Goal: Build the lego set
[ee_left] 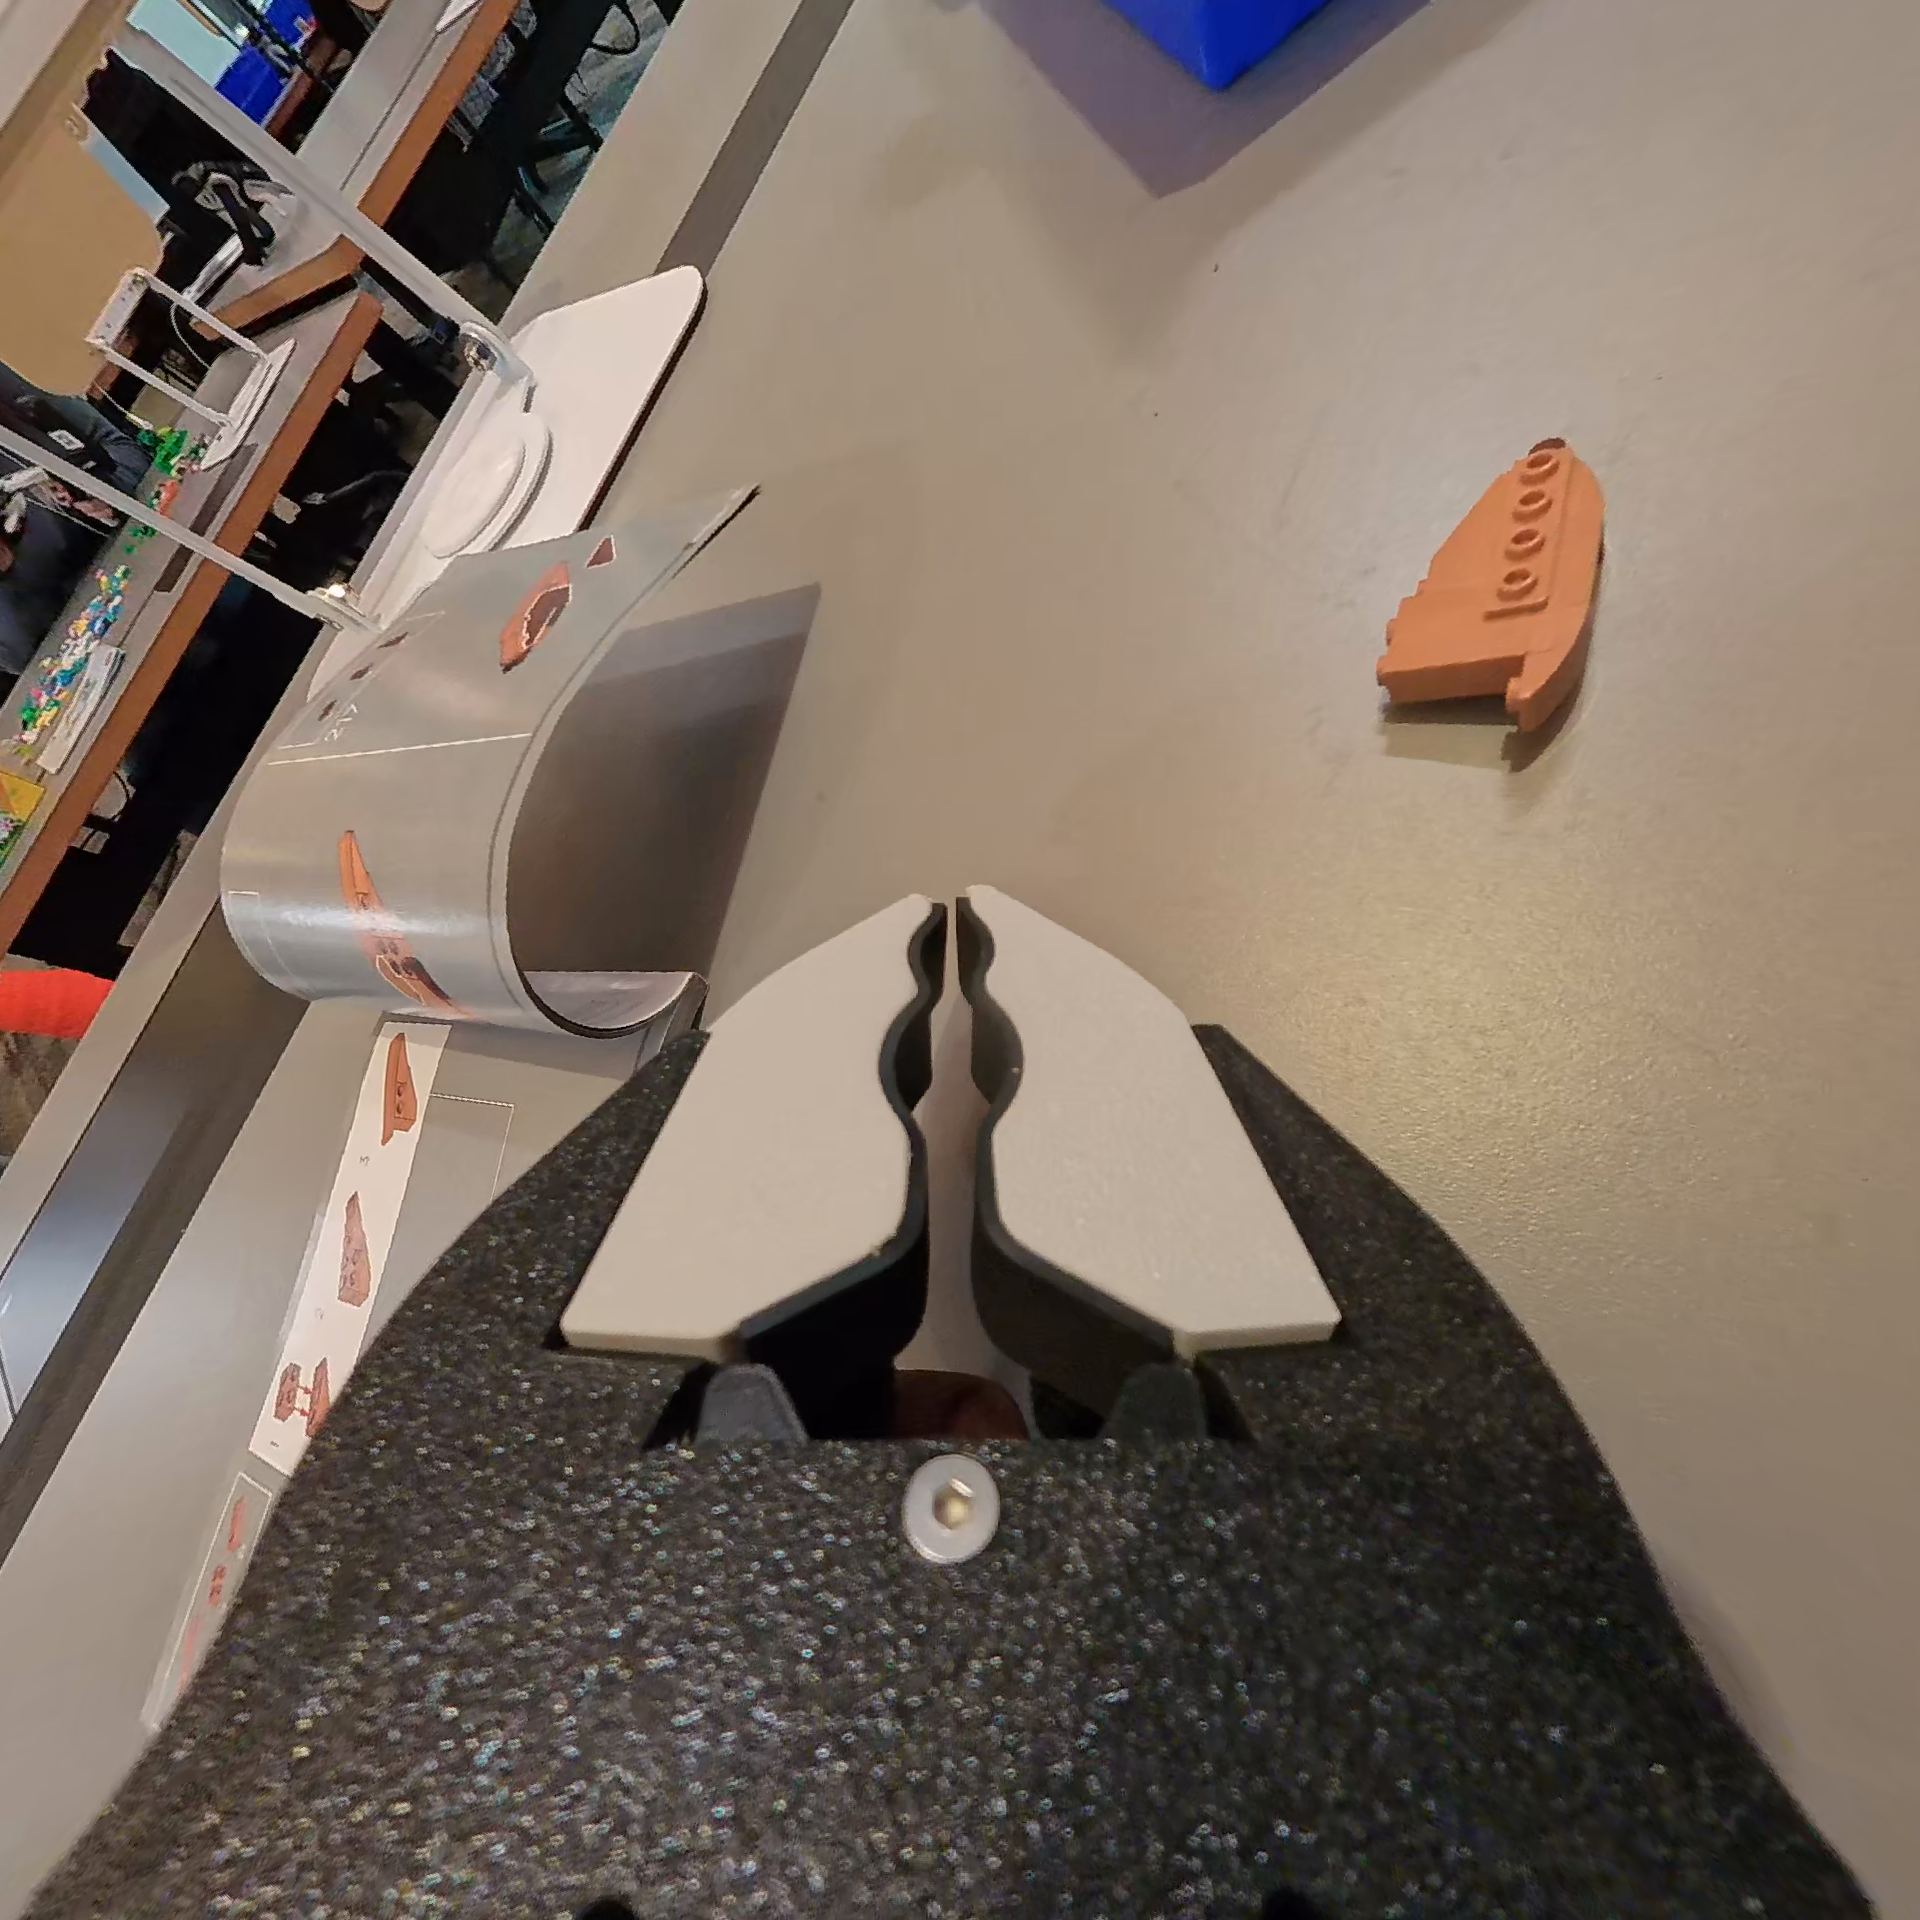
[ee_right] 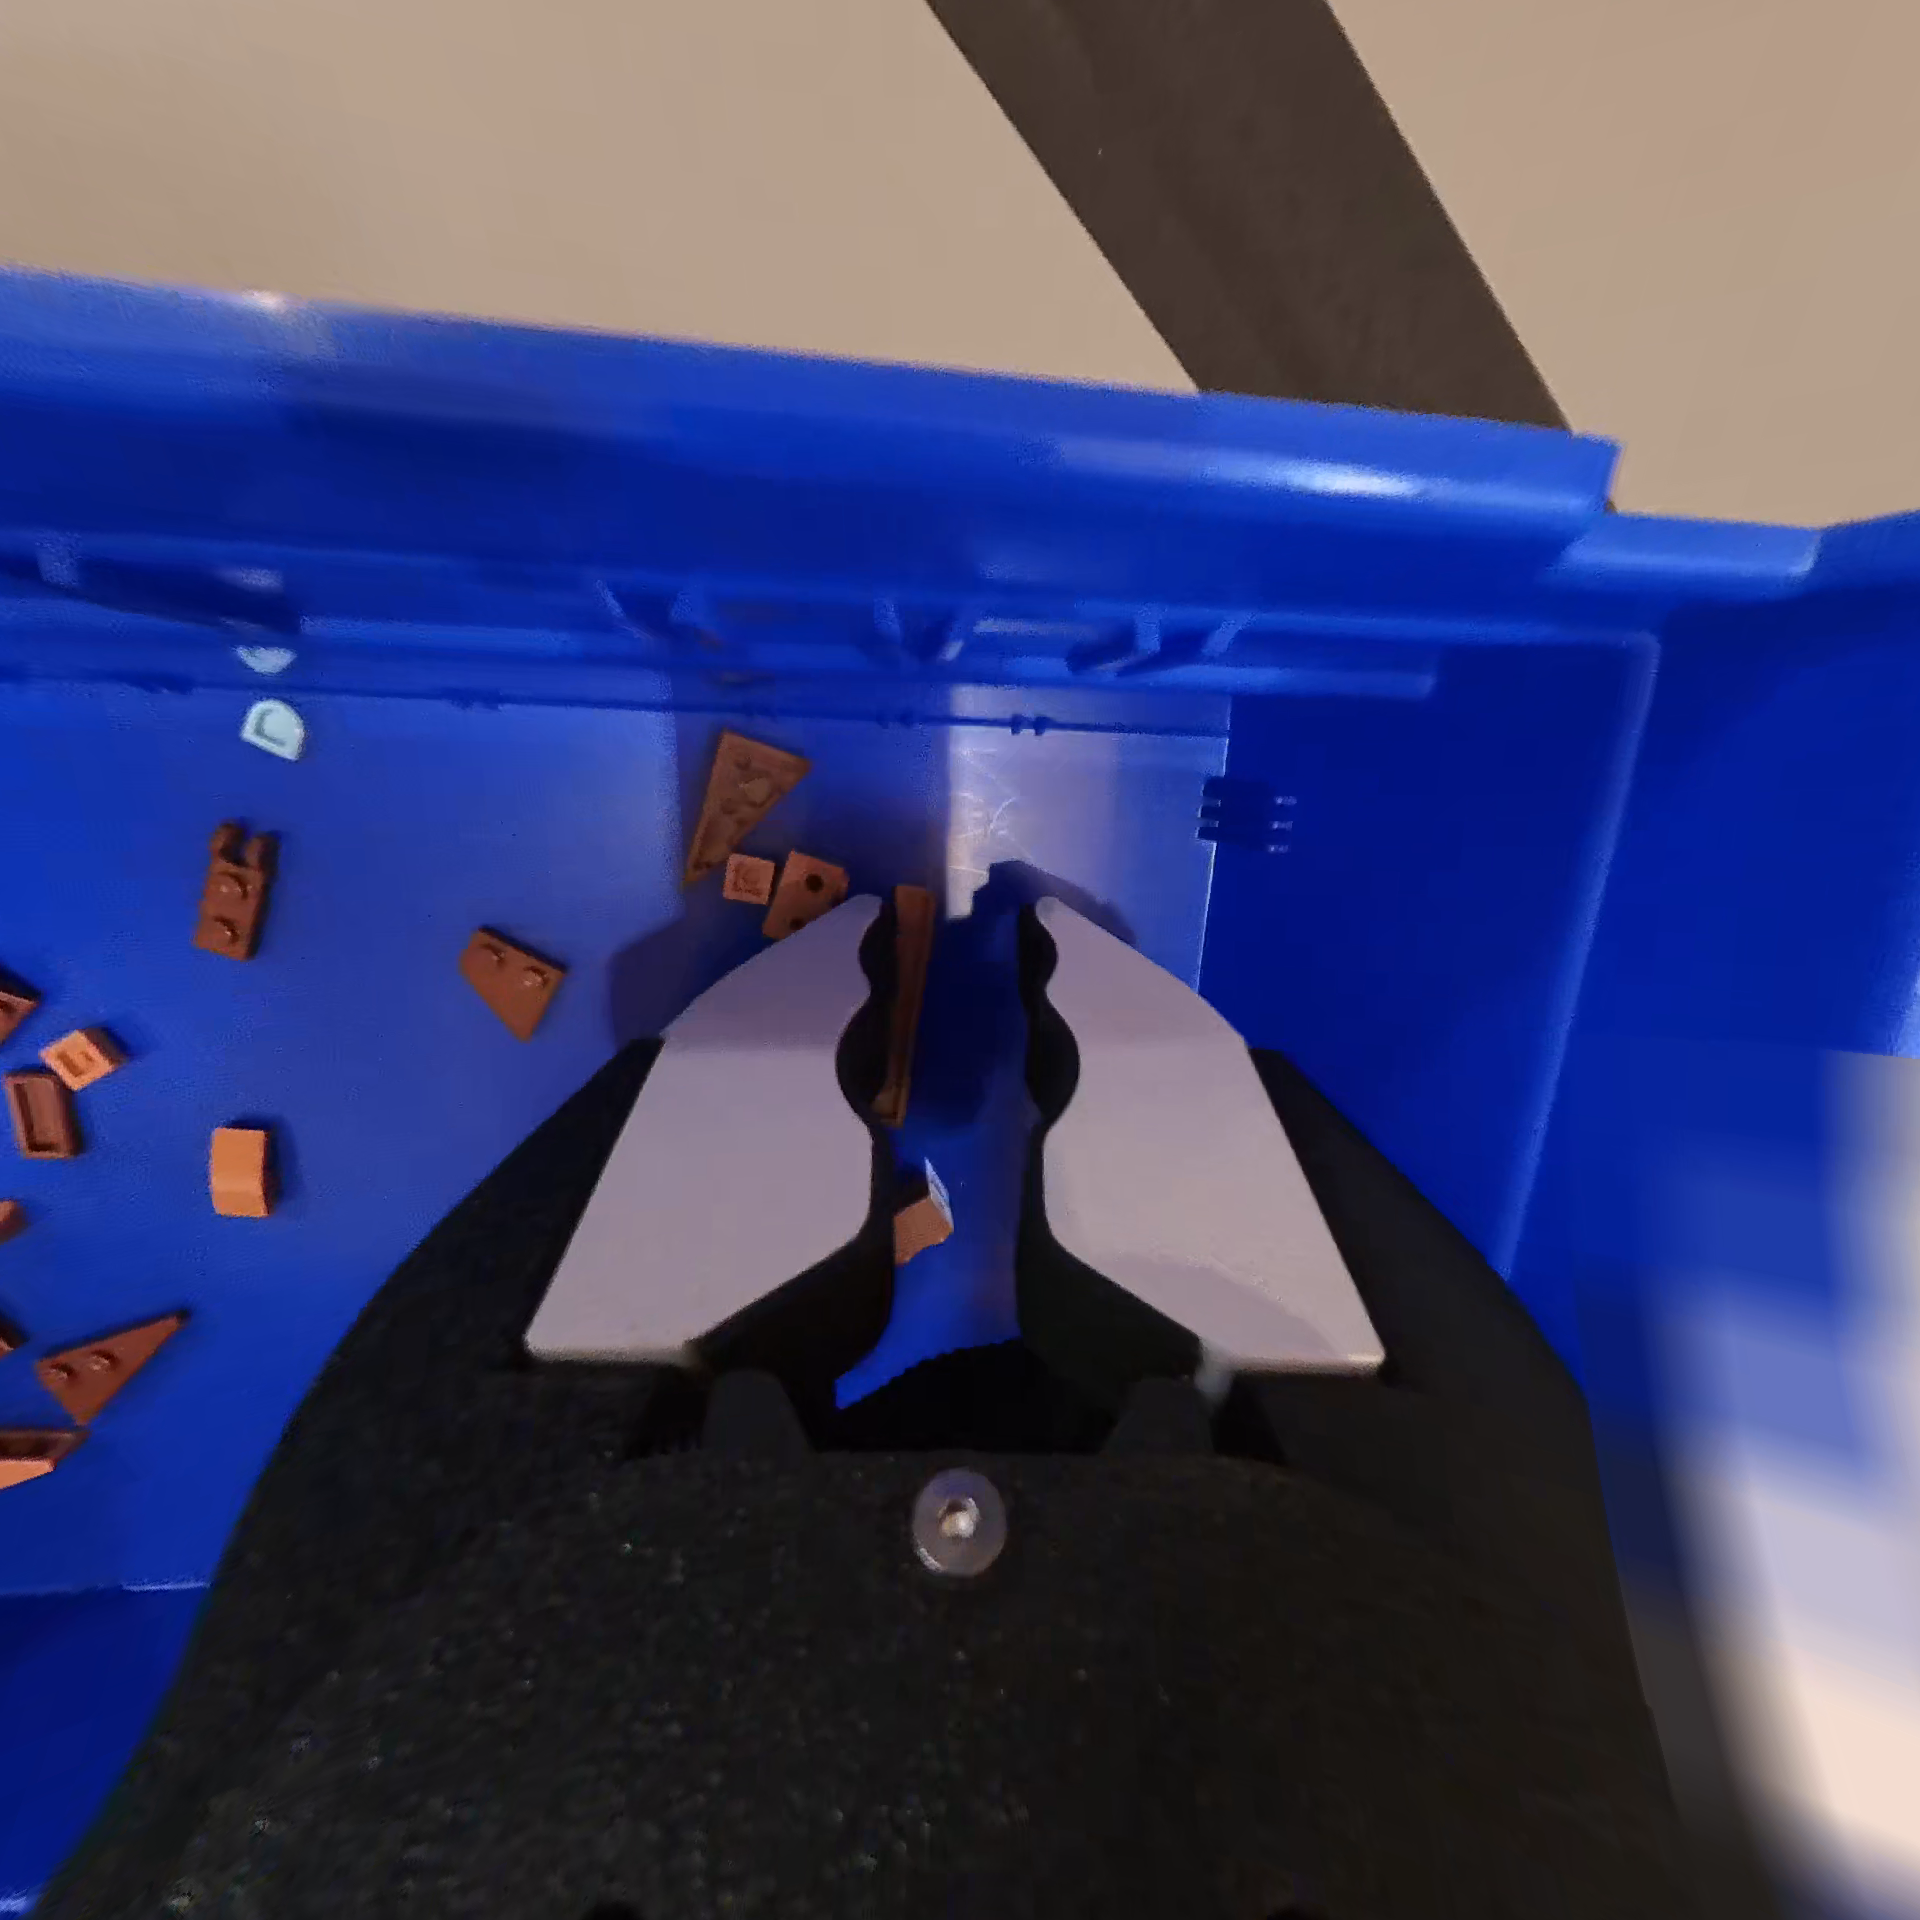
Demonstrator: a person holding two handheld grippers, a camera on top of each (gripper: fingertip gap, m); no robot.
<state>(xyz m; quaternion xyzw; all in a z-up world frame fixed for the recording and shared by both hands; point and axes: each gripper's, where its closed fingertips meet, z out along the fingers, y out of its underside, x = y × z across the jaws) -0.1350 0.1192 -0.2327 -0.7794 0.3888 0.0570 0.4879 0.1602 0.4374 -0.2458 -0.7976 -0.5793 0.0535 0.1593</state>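
Lying alone on the grey table (ee_left: 1195, 520) is one orange-brown lego piece (ee_left: 1496, 592), curved on one side, with four round studs in a row. It sits well apart from the left gripper (ee_left: 954, 914). That gripper's two fingers are pressed together at the tips and carry nothing. One instruction booklet (ee_left: 436, 790) lies near it on the left, its page curled up and over. One corner of the blue bin (ee_left: 1236, 42) shows at the far edge of the table.

The right gripper (ee_right: 956, 914) reaches down into the blue bin (ee_right: 935, 488). Its two fingers are spread apart, with a thin brown strip piece (ee_right: 910, 997) standing in the gap, close by one finger. I cannot tell if they touch. Scattered on the bin floor are about a dozen small brown and orange pieces. Among them are one long wedge (ee_right: 743, 800), one flat wedge plate (ee_right: 511, 977), one orange block (ee_right: 241, 1171) and one pale rounded tile (ee_right: 274, 727).
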